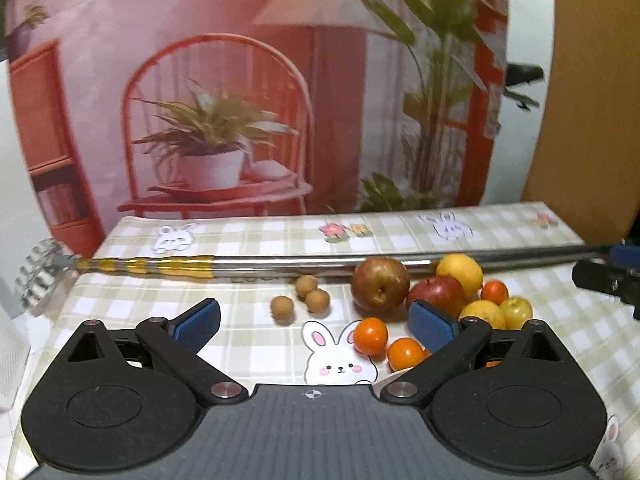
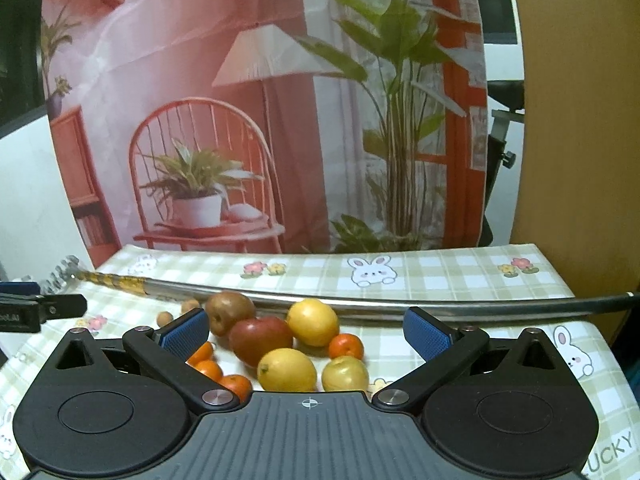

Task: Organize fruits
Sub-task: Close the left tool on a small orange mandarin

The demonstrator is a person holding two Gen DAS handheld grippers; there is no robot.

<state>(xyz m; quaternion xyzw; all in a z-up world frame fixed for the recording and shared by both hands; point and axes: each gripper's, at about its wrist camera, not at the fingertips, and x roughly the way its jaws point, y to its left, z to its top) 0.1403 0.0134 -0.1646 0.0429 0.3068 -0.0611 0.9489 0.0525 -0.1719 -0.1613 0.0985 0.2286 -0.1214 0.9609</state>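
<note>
Both wrist cameras sit low over the checked tablecloth (image 1: 248,240), looking along their spread blue-padded fingers toward the printed backdrop (image 1: 200,80) at 12 o'clock. The left wrist view has the fruit pile (image 1: 440,296) near, at about 1 o'clock; the right wrist view has it nearer, dead ahead (partly under the finger base). Both share the pile, the metal pole (image 2: 360,306) behind it and, probably, the same backdrop.

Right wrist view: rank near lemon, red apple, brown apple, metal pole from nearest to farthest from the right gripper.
1. Near lemon, centre, low between the open jaws of the right gripper.
2. Red apple, just behind, left of centre.
3. Brown apple, farther back, left.
4. Metal pole, lying across the table behind all the fruit.
</note>
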